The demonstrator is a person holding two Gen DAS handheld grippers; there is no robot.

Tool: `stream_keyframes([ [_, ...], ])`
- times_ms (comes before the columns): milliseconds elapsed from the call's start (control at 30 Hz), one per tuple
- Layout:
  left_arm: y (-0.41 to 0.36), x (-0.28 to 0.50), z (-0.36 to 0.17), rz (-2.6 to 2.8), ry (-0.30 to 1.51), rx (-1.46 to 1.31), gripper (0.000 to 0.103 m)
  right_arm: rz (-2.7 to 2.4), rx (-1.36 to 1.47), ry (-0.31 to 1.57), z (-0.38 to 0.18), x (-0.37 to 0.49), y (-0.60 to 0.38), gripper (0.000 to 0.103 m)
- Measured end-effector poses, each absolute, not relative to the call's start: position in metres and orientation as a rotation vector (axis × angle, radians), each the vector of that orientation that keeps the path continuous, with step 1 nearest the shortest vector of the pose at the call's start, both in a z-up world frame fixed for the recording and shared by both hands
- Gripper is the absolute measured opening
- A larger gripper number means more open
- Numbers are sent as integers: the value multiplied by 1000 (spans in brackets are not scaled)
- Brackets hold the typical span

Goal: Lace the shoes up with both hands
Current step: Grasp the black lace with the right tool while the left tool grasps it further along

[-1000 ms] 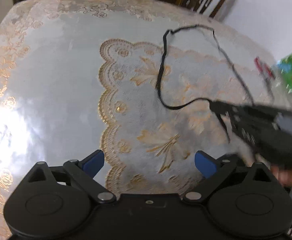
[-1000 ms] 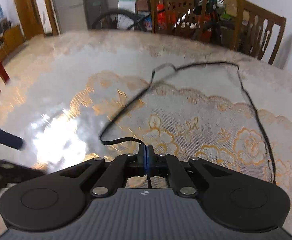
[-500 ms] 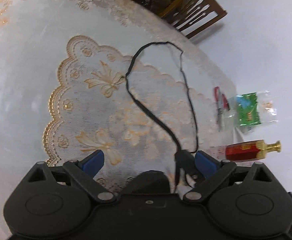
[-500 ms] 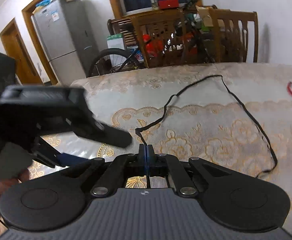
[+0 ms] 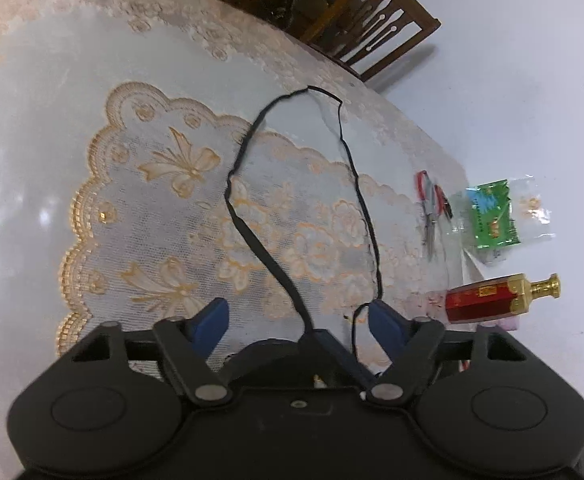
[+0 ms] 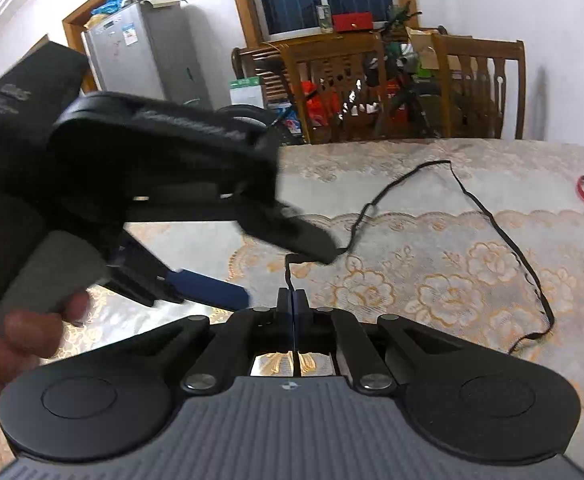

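- Two grippers meet over one black lace [image 5: 247,232], which lies in a long loop on the lace-cloth surface [image 5: 51,128]; we see no shoe in either view.
- Our right gripper [image 6: 292,300] has its jaws pressed together on one end of the lace, which rises from the pads and runs away across the cloth.
- Our left gripper [image 5: 298,316] has its jaws spread but closing; both strands of the loop converge between its blue pads [image 5: 384,320], and one strand passes close by the right-hand pad without being pinched that we can see.
- From the left jaws the loop's long axis runs straight ahead, away from us, so the lace lies in front and slightly right of centre.
- We judge the left gripper the nearer to the free strand; the coming move turns on closing on that strand just beyond the right gripper's tip.
- Compared with a second ago, the loop has been drawn from well ahead of the left gripper to between its pads, and the left jaws stand narrower.
- Off to the right sit scissors [image 5: 430,208], a green packet [image 5: 492,216] and a red bottle [image 5: 488,298], well apart from the lace.
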State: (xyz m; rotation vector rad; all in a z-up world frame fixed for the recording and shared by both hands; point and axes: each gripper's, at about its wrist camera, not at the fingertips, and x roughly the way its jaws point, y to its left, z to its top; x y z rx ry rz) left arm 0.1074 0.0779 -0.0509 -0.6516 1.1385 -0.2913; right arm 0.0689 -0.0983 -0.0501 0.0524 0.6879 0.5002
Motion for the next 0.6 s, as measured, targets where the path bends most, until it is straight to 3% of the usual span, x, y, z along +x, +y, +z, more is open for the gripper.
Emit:
stream_keyframes([
  [33, 78, 108, -52, -302, 1145, -658, 59, 502, 53, 686, -50, 69, -98, 1],
  [200, 78, 112, -64, -322, 1178, -723, 20, 516, 34, 677, -49, 63, -96, 1],
  [367, 79, 112, -63, -315, 1179, -715, 4, 518, 52, 690, -53, 58, -99, 1],
  [467, 81, 111, -62, -302, 1173, -703, 1, 518, 58, 693, -53, 59, -100, 3],
  [567, 79, 111, -61, -296, 1168, -667, 1, 521, 53, 707, -53, 60, -99, 9],
  [600, 78, 111, -61, -296, 1169, -659, 1, 523, 50, 713, -53, 60, -99, 17],
])
